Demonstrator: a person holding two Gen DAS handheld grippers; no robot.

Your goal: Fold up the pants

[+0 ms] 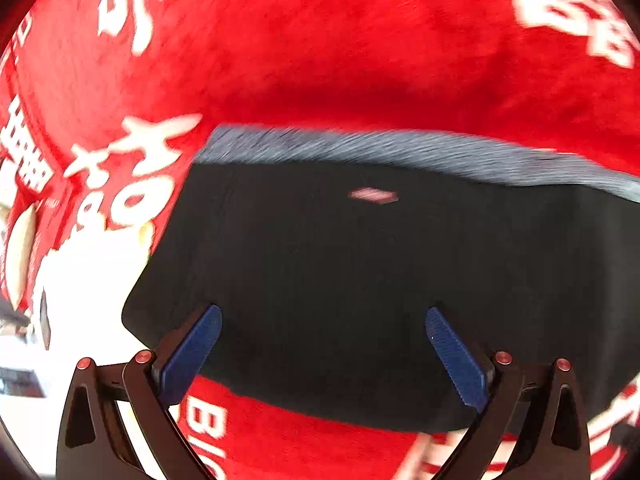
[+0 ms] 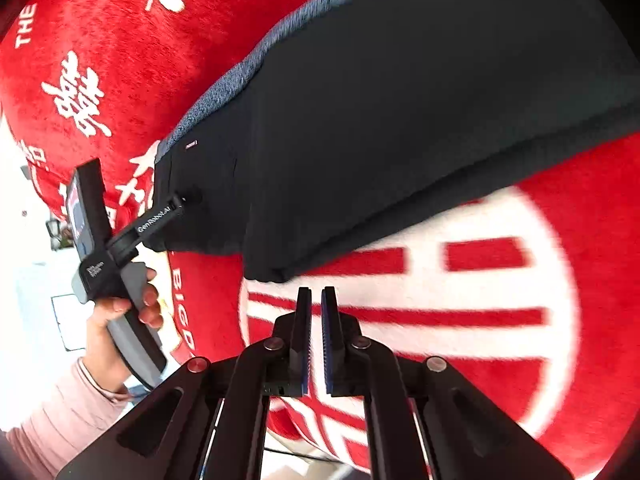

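The black pants (image 1: 360,280) lie folded on a red blanket, with a grey waistband (image 1: 360,144) along the far edge and a small label (image 1: 374,195) below it. My left gripper (image 1: 324,312) is open, its blue pads (image 1: 192,352) spread over the near edge of the pants. In the right wrist view the pants (image 2: 400,120) stretch from upper right to lower left. My right gripper (image 2: 317,292) is shut and empty, just short of the folded corner (image 2: 272,272). The left gripper (image 2: 192,196) touches the pants' left end there.
The red blanket (image 1: 360,40) with white characters covers the surface; a large white circular print (image 2: 440,320) lies under my right gripper. A hand in a pink sleeve (image 2: 120,320) holds the left gripper's handle. White floor (image 1: 80,300) shows past the blanket's left edge.
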